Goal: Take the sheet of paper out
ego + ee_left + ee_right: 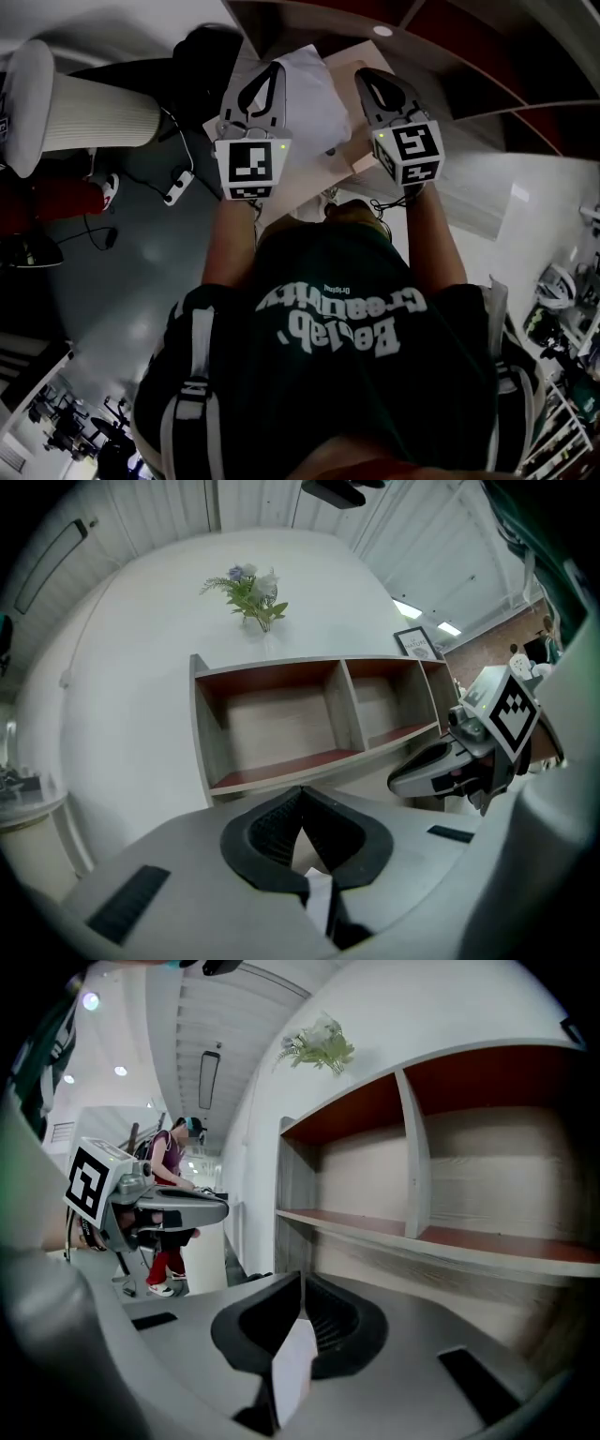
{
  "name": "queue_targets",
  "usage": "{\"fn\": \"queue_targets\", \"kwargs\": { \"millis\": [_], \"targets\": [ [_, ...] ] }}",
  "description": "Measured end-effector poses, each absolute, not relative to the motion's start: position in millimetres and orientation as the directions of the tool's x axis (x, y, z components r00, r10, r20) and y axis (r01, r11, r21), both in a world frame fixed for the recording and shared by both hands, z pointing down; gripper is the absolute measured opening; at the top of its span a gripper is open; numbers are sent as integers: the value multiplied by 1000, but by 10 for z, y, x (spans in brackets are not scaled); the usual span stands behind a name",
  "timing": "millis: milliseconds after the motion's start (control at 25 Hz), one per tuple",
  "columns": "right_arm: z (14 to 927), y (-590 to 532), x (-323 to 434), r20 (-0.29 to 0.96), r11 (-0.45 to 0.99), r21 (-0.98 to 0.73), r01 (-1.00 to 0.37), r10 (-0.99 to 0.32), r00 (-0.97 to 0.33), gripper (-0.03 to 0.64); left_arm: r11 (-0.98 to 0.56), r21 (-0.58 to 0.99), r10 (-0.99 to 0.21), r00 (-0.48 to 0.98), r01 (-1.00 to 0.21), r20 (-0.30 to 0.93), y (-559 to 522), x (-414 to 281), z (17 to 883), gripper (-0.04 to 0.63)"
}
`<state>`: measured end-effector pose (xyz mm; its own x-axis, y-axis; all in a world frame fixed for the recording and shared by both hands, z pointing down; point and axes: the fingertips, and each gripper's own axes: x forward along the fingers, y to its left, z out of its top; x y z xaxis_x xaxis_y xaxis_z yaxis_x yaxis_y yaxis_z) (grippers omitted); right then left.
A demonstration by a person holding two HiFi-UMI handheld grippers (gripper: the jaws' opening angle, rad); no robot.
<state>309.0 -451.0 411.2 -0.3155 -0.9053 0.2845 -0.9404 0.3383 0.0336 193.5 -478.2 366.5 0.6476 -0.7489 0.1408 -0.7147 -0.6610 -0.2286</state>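
Torso (337,375) fills the head view, sheet of paper (314,103) at 12 o'clock; left gripper view: left gripper (302,791) clenched on its edge; right gripper view: right gripper (300,1281) likewise clamped, shelf unit (412,1147) at 2 o'clock bare, so extraction judged done, set-down outstanding.

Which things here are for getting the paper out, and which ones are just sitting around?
For the job:
- sheet of paper
- left gripper, shut on the paper
- right gripper, shut on the paper

Just sitting around:
- flowers
- white chair
- framed picture
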Motion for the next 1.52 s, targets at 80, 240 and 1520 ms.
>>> {"fn": "queue_targets", "kwargs": {
  "millis": [80, 240, 1520],
  "targets": [
    [4165, -4570, 3134, 293, 360, 28, -932, -895, -337, 35, -647, -229, -761, 634, -727, 137, -4818, 1978, 3674, 18],
    [4349, -4702, 3209, 304, 394, 14, -919, -877, -372, 35, -621, -242, -782, 607, -745, 140, -4860, 2023, 3774, 18],
    [6443, -5264, 2953, 615, 347, -455, -820, -544, -571, 195, -603, -195, -797, 573, -774, 193, -5079, 1633, 4290, 18]
  ]
}}
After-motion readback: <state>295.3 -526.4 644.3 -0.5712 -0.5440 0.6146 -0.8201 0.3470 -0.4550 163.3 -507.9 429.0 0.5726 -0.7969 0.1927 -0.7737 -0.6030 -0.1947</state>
